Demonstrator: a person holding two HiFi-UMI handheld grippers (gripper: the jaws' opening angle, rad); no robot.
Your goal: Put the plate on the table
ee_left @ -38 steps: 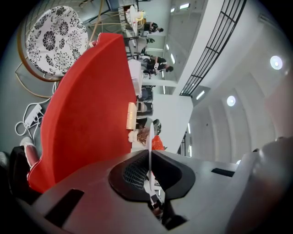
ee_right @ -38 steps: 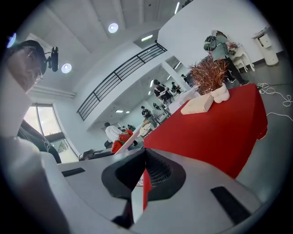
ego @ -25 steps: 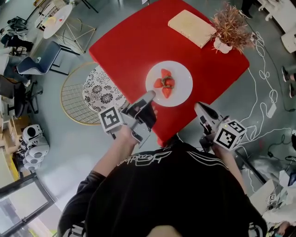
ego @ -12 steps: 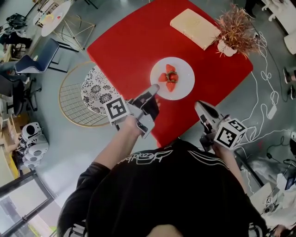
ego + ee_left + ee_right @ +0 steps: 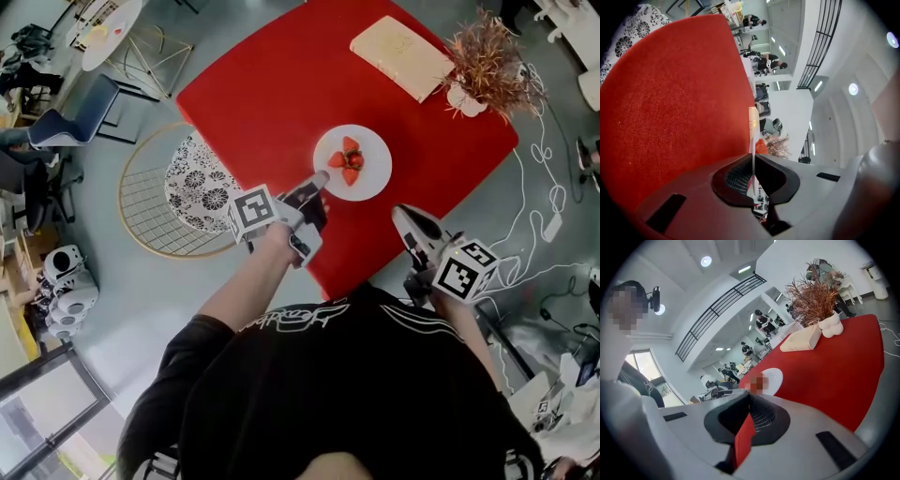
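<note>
**Red table top: plate pinched at its near-left rim**

Grey floor all round; square red table (image 5: 272, 84) fills the upper middle of the head view. Far right corner: dried plant in a white pot (image 5: 483, 66), with a pale beige board (image 5: 400, 56) to its left. A wire-frame stool with a black-and-white patterned cushion (image 5: 192, 183) stands off the table's left edge.

White plate (image 5: 372, 172) lies over the near-centre of the table, with cut strawberries (image 5: 349, 159) on its middle. Cannot tell whether its base is down on the red surface.

Left gripper (image 5: 319, 178): reaches in from the near left, tips at the plate's near-left rim. In the left gripper view the rim (image 5: 753, 131) shows edge-on as a thin white line running straight between the two jaws, which are clamped on it. Strawberries sit beyond the tips, clear of them.

Right gripper (image 5: 405, 217): over the table's near right edge, well apart from the plate. Jaws drawn together, nothing between them. Its view shows the plate further in on the table.
</note>
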